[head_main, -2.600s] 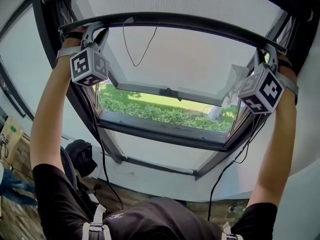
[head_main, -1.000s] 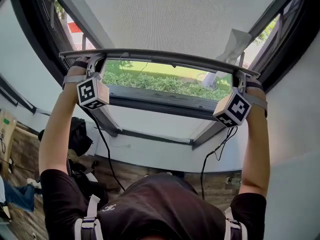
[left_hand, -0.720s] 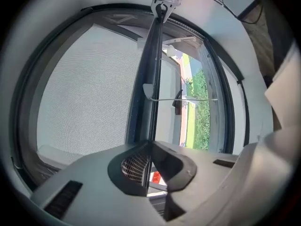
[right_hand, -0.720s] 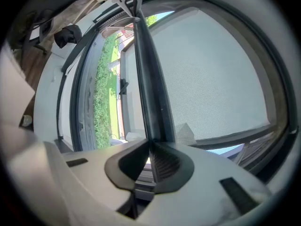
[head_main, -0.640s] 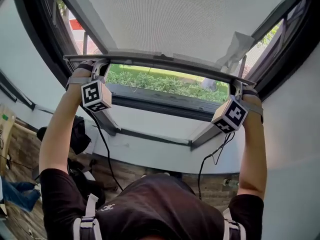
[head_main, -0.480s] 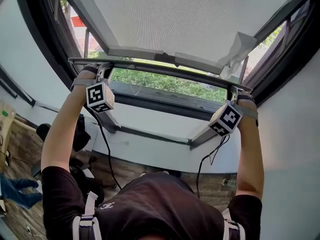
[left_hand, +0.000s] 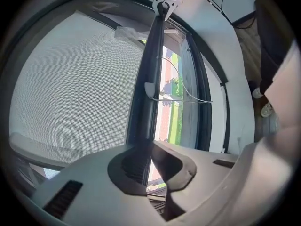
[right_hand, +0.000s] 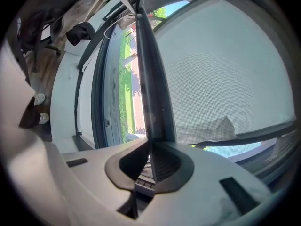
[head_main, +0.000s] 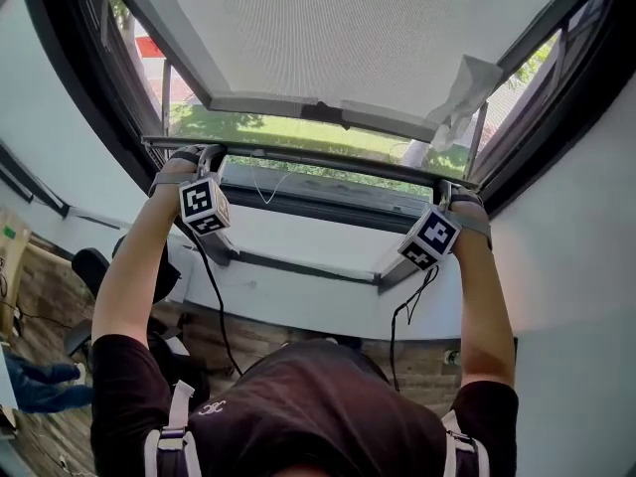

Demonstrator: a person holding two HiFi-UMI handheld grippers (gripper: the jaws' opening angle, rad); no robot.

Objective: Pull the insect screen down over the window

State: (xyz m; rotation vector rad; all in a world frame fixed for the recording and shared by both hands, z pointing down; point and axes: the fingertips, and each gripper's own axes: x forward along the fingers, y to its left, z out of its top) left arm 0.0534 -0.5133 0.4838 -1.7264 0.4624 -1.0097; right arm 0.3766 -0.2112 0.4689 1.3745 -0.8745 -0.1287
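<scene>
The left gripper [left_hand: 148, 157] and right gripper [right_hand: 151, 160] were each clamped on the slim, dark, smooth metal pull bar [head_main: 318, 157] of the grey fine-woven mesh insect screen [head_main: 328, 28]. The bar hung just above the dark lower window frame [head_main: 328, 202]. An uneven pull, I reckoned, could skew and jam it, or the smooth bar could slip.

Person is wearing a black short-sleeved shirt [head_main: 308, 405]. Pale grey harness straps [head_main: 177, 420] with buckles are running over both shoulders. Grey bands [head_main: 171, 178] are circling the wrists. Left gripper [head_main: 204, 153] and right gripper [head_main: 443, 193] are showing light grey shells, each carrying a cube [head_main: 204, 205] with black-and-white square markers. A thin black cable [head_main: 211, 301] is trailing from each. Fingers [left_hand: 178, 163] are showing dark ribbed pads [left_hand: 134, 166].
</scene>
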